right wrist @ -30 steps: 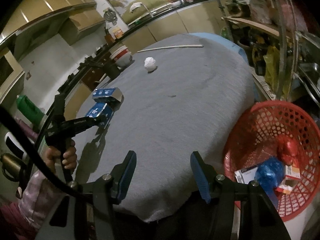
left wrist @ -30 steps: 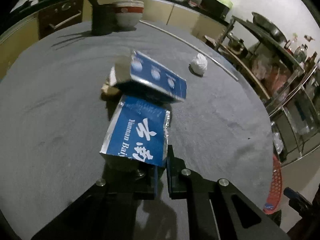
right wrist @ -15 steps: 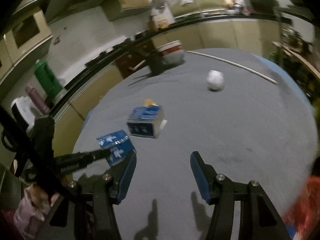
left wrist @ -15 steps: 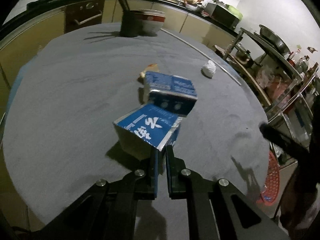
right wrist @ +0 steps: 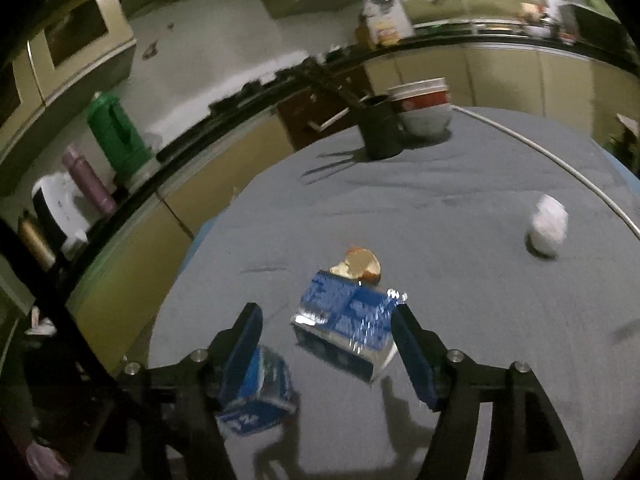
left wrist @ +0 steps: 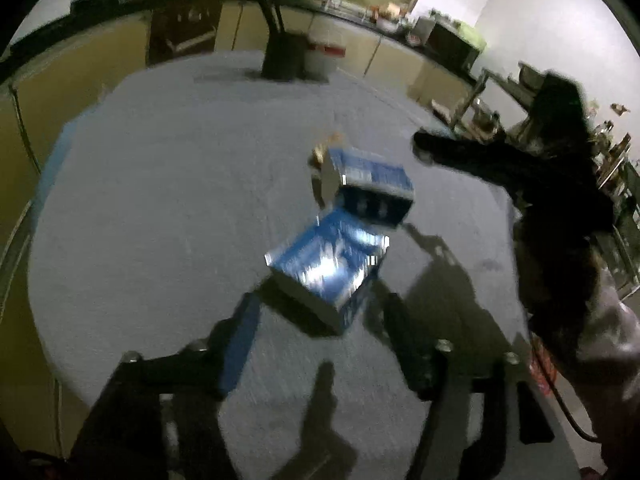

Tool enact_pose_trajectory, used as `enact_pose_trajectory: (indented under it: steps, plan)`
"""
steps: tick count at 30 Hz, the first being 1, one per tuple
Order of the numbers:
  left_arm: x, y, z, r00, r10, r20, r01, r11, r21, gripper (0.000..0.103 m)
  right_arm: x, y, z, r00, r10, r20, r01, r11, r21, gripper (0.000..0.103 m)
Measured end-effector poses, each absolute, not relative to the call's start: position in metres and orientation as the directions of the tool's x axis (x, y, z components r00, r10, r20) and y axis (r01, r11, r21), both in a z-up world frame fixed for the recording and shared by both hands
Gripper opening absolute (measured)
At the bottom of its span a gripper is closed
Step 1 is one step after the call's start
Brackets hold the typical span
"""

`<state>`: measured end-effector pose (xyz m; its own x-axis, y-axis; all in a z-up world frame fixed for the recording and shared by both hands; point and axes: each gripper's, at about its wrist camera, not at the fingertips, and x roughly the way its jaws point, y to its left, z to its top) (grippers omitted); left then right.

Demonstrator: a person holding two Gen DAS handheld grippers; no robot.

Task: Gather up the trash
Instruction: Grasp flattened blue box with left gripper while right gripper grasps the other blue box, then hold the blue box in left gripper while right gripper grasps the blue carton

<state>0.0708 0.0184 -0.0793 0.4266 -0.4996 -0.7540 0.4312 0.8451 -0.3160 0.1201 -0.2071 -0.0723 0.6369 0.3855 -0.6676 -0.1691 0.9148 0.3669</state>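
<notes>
Opening both tools, we have the left tool (left wrist: 316, 344) spread around a loose blue carton (left wrist: 328, 272) and the right tool (right wrist: 328, 344) straddling, not touching, the second carton (right wrist: 346, 320) on the grey worktop (right wrist: 460, 320), which probably needs closing on next.
</notes>
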Motion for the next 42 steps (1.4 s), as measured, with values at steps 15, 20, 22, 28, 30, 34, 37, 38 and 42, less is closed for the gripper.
enact_pose_trajectory:
  steps: [15, 20, 22, 28, 30, 34, 37, 38, 42]
  plan:
    - [0.102, -0.032, -0.092, 0.317, -0.597, -0.737, 0.677, 0.687, -0.265, 0.083, 0.191, -0.184, -0.108, 0.387, 0.425, -0.818, -0.457, 0.859, 0.230, 0.070]
    - [0.115, -0.020, -0.088, 0.355, -0.580, -0.733, 0.628, 0.729, -0.273, 0.083, 0.193, -0.178, -0.114, 0.361, 0.418, -0.834, -0.511, 0.837, 0.198, 0.070]
    - [0.119, -0.016, -0.088, 0.354, -0.573, -0.739, 0.618, 0.737, -0.276, 0.083, 0.190, -0.172, -0.115, 0.344, 0.421, -0.839, -0.544, 0.818, 0.188, 0.071]
    - [0.116, -0.033, -0.102, 0.308, -0.542, -0.782, 0.650, 0.720, -0.244, 0.083, 0.186, -0.166, -0.127, 0.331, 0.398, -0.855, -0.585, 0.798, 0.145, 0.075]
    - [0.113, -0.038, -0.106, 0.306, -0.535, -0.788, 0.657, 0.717, -0.232, 0.083, 0.187, -0.173, -0.126, 0.340, 0.426, -0.838, -0.554, 0.811, 0.187, 0.075]
    - [0.112, -0.039, -0.110, 0.321, -0.521, -0.791, 0.649, 0.729, -0.217, 0.076, 0.186, -0.181, -0.131, 0.344, 0.457, -0.820, -0.496, 0.830, 0.255, 0.075]
    - [0.113, -0.035, -0.115, 0.308, -0.514, -0.801, 0.623, 0.745, -0.239, 0.059, 0.182, -0.179, -0.138, 0.337, 0.436, -0.835, -0.491, 0.838, 0.239, 0.075]
    - [0.113, -0.034, -0.116, 0.307, -0.520, -0.797, 0.616, 0.747, -0.251, 0.058, 0.182, -0.179, -0.138, 0.342, 0.434, -0.833, -0.484, 0.841, 0.240, 0.075]
    - [0.108, -0.034, -0.115, 0.335, -0.511, -0.792, 0.600, 0.763, -0.238, 0.055, 0.171, -0.185, -0.135, 0.362, 0.426, -0.829, -0.445, 0.861, 0.247, 0.068]
